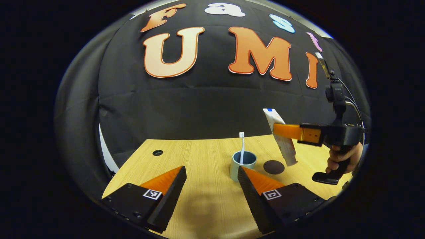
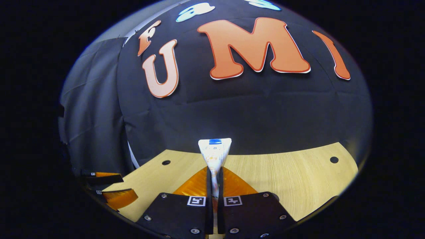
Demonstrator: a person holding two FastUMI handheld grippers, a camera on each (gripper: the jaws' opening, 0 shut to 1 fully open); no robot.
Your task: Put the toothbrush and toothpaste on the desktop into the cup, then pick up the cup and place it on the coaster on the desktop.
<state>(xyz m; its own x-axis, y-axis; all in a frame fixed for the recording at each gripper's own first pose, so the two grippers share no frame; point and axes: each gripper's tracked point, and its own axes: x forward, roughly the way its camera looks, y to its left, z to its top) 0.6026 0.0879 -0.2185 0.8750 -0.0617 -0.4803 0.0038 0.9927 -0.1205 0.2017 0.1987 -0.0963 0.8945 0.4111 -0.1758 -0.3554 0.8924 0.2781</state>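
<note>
The left gripper (image 1: 211, 174) hovers low over the desktop (image 1: 199, 156), its 2 fingers spread wide with nothing between them. The cup (image 1: 239, 166) stands just ahead of its right finger, with the toothbrush (image 1: 242, 146) upright inside it. The coaster (image 1: 274, 167) lies flat just beside the cup. The right gripper (image 2: 214, 181) has its 2 fingers pressed onto the toothpaste (image 2: 214, 151), which is pinched mid-body, held above the coaster with its crimped end up.
</note>
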